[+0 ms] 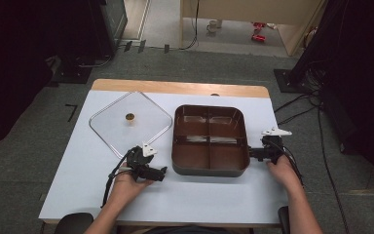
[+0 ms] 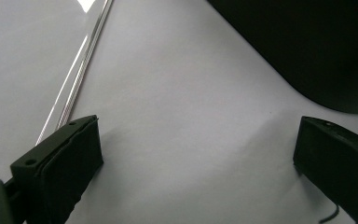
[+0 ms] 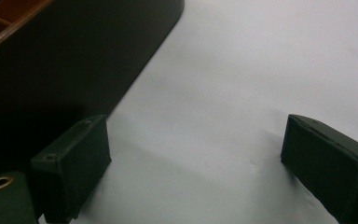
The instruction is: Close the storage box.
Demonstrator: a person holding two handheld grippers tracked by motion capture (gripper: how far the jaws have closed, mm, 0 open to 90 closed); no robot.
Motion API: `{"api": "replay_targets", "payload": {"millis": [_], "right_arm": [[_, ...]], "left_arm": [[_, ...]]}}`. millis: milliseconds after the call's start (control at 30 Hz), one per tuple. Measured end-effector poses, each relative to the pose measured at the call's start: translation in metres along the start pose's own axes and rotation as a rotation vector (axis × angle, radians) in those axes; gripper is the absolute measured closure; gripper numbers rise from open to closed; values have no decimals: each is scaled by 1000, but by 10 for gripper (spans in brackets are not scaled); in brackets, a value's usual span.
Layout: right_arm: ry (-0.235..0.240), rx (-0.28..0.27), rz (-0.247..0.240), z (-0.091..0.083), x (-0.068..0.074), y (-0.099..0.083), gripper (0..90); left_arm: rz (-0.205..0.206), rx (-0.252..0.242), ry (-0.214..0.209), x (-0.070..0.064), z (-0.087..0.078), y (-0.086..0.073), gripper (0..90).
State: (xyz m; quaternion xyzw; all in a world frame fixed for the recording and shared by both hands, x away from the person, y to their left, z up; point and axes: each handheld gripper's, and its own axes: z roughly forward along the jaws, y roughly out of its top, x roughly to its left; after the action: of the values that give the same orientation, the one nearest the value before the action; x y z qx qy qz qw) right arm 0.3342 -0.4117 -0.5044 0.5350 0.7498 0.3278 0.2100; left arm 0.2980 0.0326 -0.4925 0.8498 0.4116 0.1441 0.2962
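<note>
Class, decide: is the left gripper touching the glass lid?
Apart. In the left gripper view, the left gripper stands open over bare table, and the glass lid rim lies beyond its jaw, with a gap.

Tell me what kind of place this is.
Probably a lab or recording studio, not a kitchen: a white table stands on grey carpet, dark equipment stands trail cables, and a person holds a gripper beside a divided brown tray.

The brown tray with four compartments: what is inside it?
All four compartments of the brown tray look empty, with only glossy reflections on the floors. The near wall hides a thin strip of the front compartments.
</note>
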Motion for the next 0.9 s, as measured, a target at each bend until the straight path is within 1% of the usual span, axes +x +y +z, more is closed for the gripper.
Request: {"api": "replay_targets", "payload": {"millis": [67,100,200,267,333,367,467,500,533,567,600,633,667,733,833,900], "right_arm": [[0,0,0,0,0,0,75],[0,0,0,0,0,0,75],[0,0,0,0,0,0,75],[0,0,0,0,0,0,75],[0,0,0,0,0,0,75],[0,0,0,0,0,0,75],[0,0,0,0,0,0,75],[0,0,0,0,0,0,75],[0,0,0,0,0,0,75],[0,-1,0,0,0,0,75],[0,-1,0,0,0,0,75],[0,0,0,0,0,0,75],[0,-1,0,0,0,0,75],[0,0,0,0,0,0,75],[0,0,0,0,0,0,75],[0,0,-1,0,0,0,75]], "left_arm": [[-4,30,4,0,0,4,20],[-20,45,17,1,-2,7,61],[-26,38,27,3,-3,9,148],[-22,41,29,5,-3,10,148],[-30,46,7,7,-2,13,148],[-30,34,-1,7,-3,15,148],[-26,20,-11,9,-5,19,148],[-28,8,-9,10,-5,20,148],[-26,0,-6,11,-6,21,149],[-18,-8,7,12,-6,22,161],[1,-15,29,12,-7,23,161],[13,-26,39,13,-8,24,172],[7,-31,31,14,-9,24,202],[-12,-34,16,18,-10,26,205],[-25,-41,9,25,-12,28,219],[-44,-49,-5,29,-13,29,236]]}}
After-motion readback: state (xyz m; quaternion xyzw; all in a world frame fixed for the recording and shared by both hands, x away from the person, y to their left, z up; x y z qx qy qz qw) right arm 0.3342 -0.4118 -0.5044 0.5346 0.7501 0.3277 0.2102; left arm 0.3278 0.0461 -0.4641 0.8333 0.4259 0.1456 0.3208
